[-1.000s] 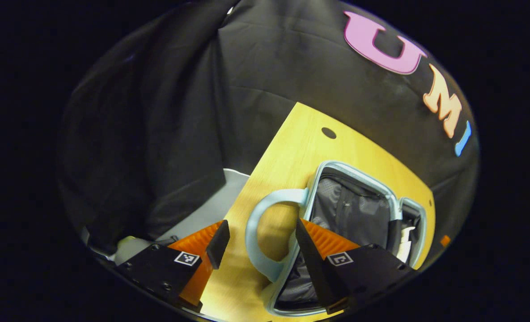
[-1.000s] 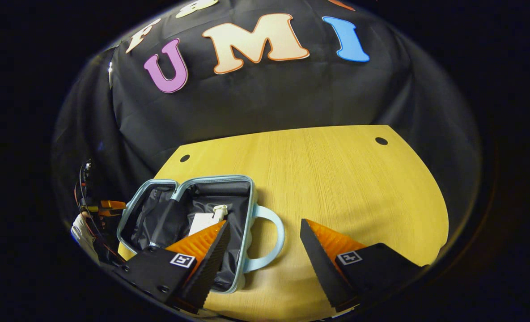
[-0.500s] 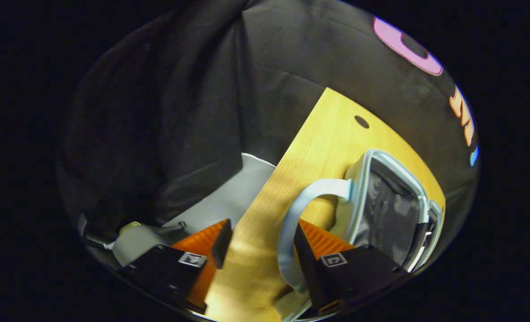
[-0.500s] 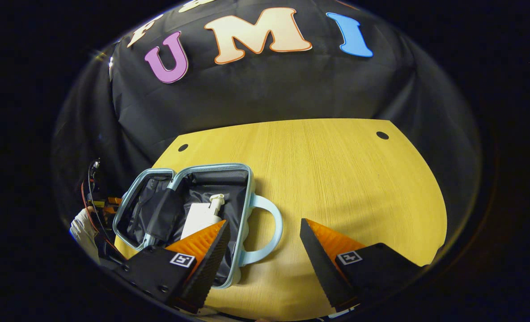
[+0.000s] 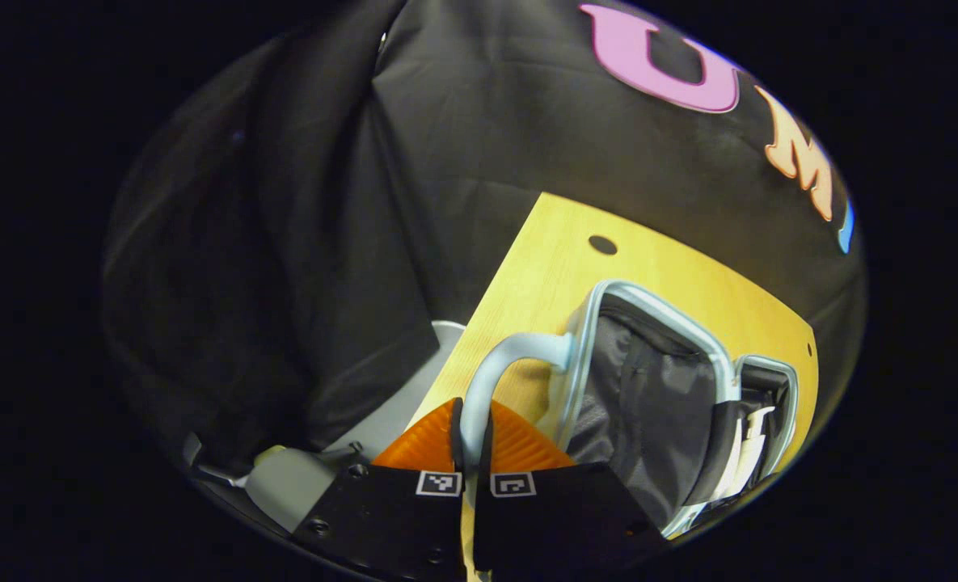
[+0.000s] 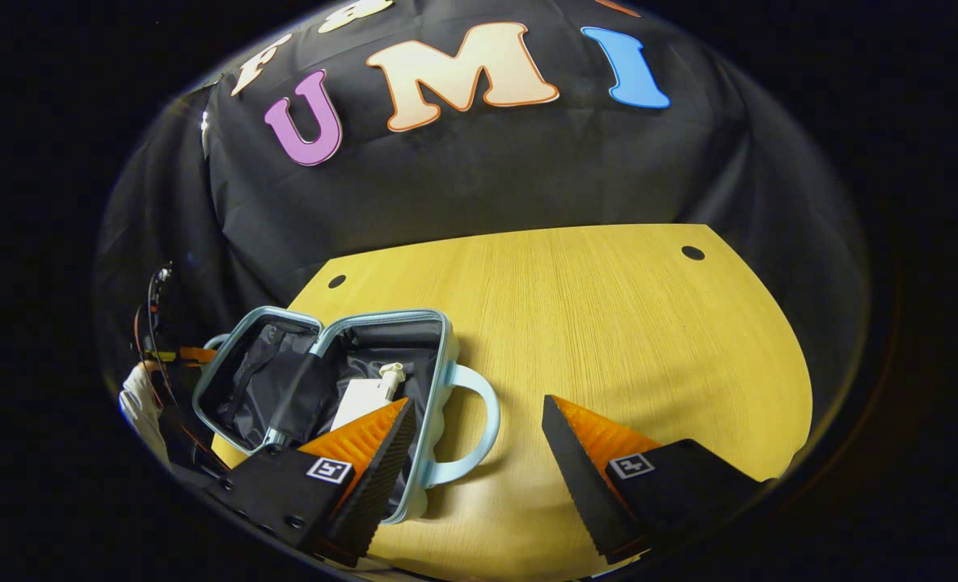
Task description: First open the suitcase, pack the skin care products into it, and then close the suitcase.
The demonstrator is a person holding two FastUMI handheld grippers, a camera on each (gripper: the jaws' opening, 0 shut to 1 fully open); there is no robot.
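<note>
Suitcase: the pale blue suitcase (image 6: 329,380) lies opened flat on the wooden table (image 6: 608,323), at the table's left end in the right gripper view, both dark-lined halves facing up.
Handle by the left gripper: a pale blue loop handle (image 5: 499,368) on the outer edge of the suitcase half (image 5: 648,380) nearest that gripper, arching away from the suitcase over the table (image 5: 559,242).
Left gripper: the left gripper (image 5: 472,432) is clenched on that handle, its two fingers (image 5: 422,440) pressed against the loop from either side at the part farthest from the suitcase shell.
Right gripper: the right gripper (image 6: 479,440) is released, its fingers spread wide above the table just to the right of the suitcase; one finger (image 6: 365,436) overlaps the suitcase's near edge in the picture, the other hangs over bare wood, and neither is seen touching anything.
Second handle: the suitcase's other loop handle (image 6: 470,432) lies flat on the table beside the right gripper.
Skin care product: a white pump bottle (image 6: 369,396) lies inside the suitcase half nearer the right gripper, against the dark lining.
Person: a hand (image 6: 141,404) shows at the far left edge of the suitcase in the right gripper view, with cables above it.
</note>
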